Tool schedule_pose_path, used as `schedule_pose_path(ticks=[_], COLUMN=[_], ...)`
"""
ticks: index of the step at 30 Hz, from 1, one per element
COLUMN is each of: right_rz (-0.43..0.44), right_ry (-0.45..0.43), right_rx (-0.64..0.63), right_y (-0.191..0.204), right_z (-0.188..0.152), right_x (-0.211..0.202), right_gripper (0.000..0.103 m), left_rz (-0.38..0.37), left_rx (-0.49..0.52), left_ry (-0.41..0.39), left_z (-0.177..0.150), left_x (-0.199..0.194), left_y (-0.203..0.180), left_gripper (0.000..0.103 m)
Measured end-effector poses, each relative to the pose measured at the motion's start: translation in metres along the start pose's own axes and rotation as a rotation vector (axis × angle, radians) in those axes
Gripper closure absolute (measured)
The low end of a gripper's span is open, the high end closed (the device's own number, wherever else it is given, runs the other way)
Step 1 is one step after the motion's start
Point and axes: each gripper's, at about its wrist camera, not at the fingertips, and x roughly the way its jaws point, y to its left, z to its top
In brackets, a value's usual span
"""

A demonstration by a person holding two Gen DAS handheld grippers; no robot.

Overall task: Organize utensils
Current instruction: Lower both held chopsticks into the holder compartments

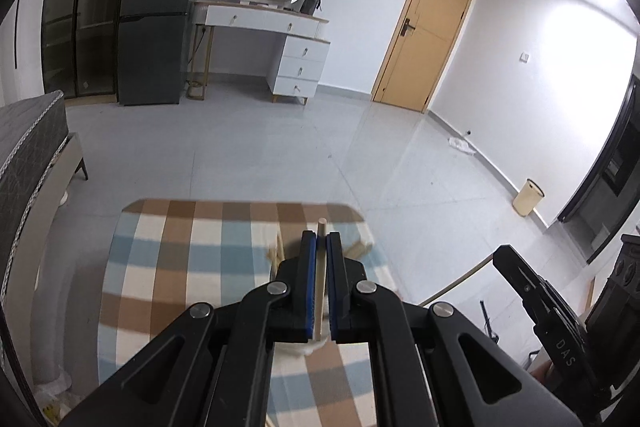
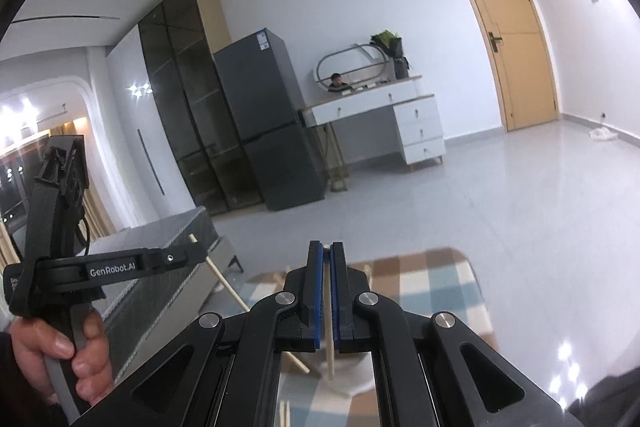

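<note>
Left wrist view: wooden stick [image 1: 319, 279] between shut left claw [image 1: 321, 239] pads

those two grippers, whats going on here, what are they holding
A person is holding a handheld gripper in each hand above a table covered with a checked cloth. The left gripper is shut on a thin wooden stick, likely a chopstick, and the right gripper is shut on a second wooden stick. Both sticks are lifted clear of the cloth. The person's left hand shows on its handle.
</note>
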Motion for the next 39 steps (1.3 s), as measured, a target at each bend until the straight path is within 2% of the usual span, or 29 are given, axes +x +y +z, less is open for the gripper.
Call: schedule_pose_path(ticks=[7, 13, 20, 29, 33, 34, 36, 38, 39], right_rz=[0.021, 0.038, 0.041, 0.038, 0.049, 0.050, 0.042, 0.045, 0.042], right_ry=[-0.031, -0.039, -0.012, 0.052, 0.094, 0.104, 0.143, 0.185, 0.199], right_rx=[-0.004, -0.029, -0.034, -0.005, 0.011, 0.011, 0.011, 0.033, 0.044], right_y=[-0.002, 0.002, 0.000, -0.011, -0.019, -0.020, -0.022, -0.025, -0.027], right_z=[0.036, 0.049, 0.042, 0.017, 0.007, 0.003, -0.006, -0.015, -0.019], right_x=[0.033, 0.062, 0.087, 0.095, 0.100, 0.101, 0.104, 0.106, 0.105], right_gripper=[0.100, 0.100, 0.100, 0.100, 0.100, 0.097, 0.097, 0.097, 0.097], left_rz=[0.000, 0.014, 0.030, 0.024, 0.012, 0.017, 0.046, 0.051, 0.064], left_rx=[0.018, 0.042, 0.064, 0.075, 0.086, 0.104, 0.131, 0.129, 0.118], left_ry=[-0.032, -0.028, 0.008, 0.049, 0.100, 0.114, 0.134, 0.144, 0.140], left_z=[0.034, 0.044, 0.040, 0.029, 0.025, 0.023, 0.019, 0.016, 0.015], left_x=[0.021, 0.045, 0.069, 0.075, 0.081, 0.083, 0.086, 0.084, 0.081], left_y=[0.004, 0.009, 0.015, 0.017, 0.015, 0.013, 0.009, 0.010, 0.012], left_gripper=[0.102, 0.102, 0.102, 0.102, 0.102, 0.102, 0.095, 0.076, 0.056])
